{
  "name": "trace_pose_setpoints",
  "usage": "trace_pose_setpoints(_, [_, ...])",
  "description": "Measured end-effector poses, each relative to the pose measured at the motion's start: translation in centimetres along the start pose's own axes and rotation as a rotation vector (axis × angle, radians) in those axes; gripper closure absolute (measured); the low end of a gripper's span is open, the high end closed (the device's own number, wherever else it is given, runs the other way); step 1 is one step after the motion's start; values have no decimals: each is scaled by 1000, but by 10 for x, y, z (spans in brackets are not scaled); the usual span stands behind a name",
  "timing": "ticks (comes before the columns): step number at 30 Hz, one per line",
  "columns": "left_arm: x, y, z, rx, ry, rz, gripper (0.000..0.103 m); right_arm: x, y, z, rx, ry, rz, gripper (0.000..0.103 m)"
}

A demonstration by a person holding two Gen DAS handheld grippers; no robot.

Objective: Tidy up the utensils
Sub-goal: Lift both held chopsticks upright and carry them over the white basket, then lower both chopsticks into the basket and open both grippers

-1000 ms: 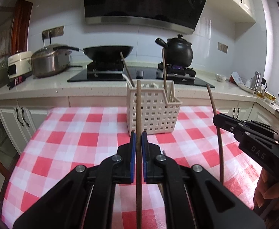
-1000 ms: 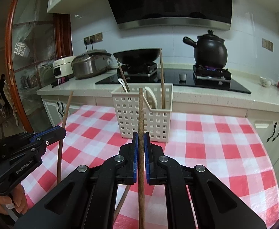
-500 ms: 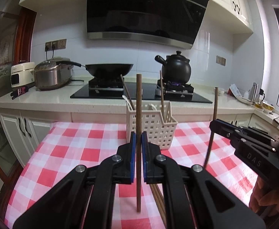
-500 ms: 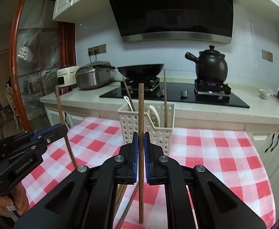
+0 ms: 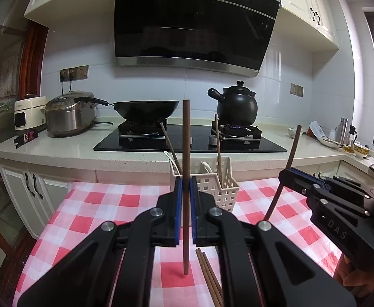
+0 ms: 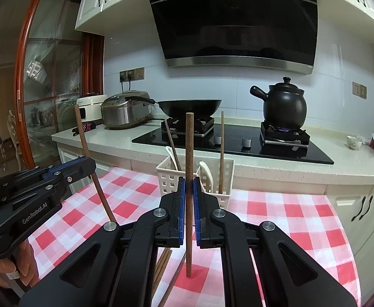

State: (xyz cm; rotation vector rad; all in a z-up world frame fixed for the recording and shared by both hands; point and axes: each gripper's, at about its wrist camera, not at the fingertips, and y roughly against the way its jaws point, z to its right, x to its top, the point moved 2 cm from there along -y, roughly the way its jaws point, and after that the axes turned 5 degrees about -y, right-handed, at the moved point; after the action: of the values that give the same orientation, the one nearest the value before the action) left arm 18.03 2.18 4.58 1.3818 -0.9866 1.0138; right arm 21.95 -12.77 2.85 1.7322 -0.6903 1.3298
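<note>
Loose chopsticks lie nearest on the checked cloth. The left gripper and right gripper each pinch one upright chopstick, lifted clear, likely to drop endwise into the slotted basket, which holds chopsticks and what seem white spoons

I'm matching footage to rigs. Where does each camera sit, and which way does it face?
Left wrist: on the left claw, facing the basket and stove; the right claw shows.
Right wrist: on the right claw, same heading; the left claw and a hand show.
Shared: basket, checkered tablecloth, both held chopsticks.
</note>
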Motion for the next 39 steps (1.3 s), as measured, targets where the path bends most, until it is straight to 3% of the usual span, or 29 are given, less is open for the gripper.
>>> trace_pose_setpoints(9, [26,-11,2,-2,-25,47,97,23,-10,6,-8,10,37,96])
trace_pose_setpoints(24, [137,-46,-1,-30,-48,162,97,110,-50,19,-26,51,119,96])
trace_pose_setpoints(29, [163,-70,-3,-28,-33,177,97,124,-65,20,-31,63,127,96])
trace_pose_setpoints(35, [160,-108,-9,-23,2,148,97,124,-92,23,-14,61,100,96])
trace_pose_setpoints(39, [135,-144,-16,-23,34,84,97,113,-113,30,-13,55,57,96])
